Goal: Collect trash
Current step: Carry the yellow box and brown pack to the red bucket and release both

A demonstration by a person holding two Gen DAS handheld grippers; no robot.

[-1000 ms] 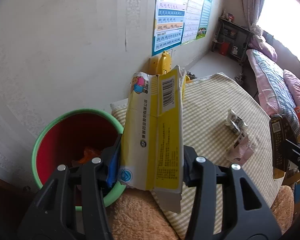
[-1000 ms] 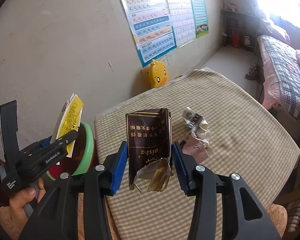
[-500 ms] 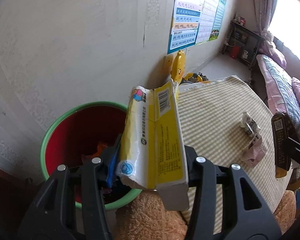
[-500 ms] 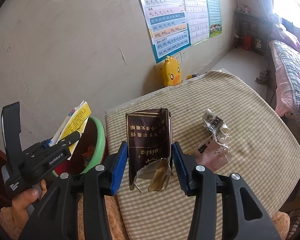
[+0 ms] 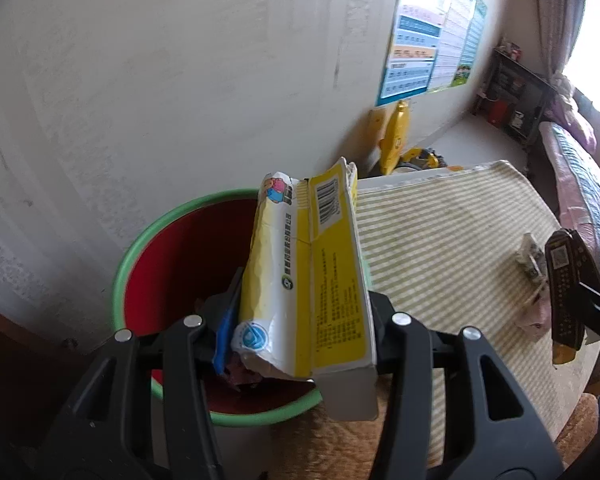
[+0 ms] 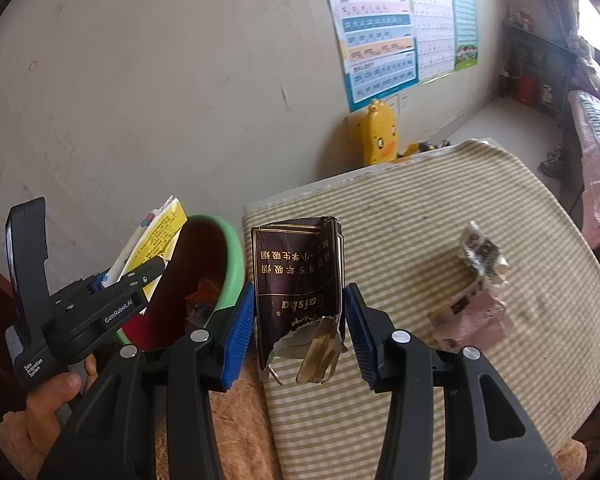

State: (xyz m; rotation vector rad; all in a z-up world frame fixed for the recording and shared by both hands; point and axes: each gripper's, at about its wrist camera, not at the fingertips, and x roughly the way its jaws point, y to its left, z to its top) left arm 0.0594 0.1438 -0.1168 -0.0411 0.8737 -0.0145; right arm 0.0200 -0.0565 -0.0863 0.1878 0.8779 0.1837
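My left gripper [image 5: 300,320] pinches the yellow box [image 5: 320,272] over the bin [image 5: 140,248]; right gripper [image 6: 300,324] pinches the dark pack [image 6: 296,276] above the table [image 6: 440,420]. Drop step: left spreads first, probably clear of the rim, and crumpled wrappers [image 6: 476,292] remain on the table.

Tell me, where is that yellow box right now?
In the left wrist view, the yellow box sits between the left gripper's fingers, over the green-rimmed bin.
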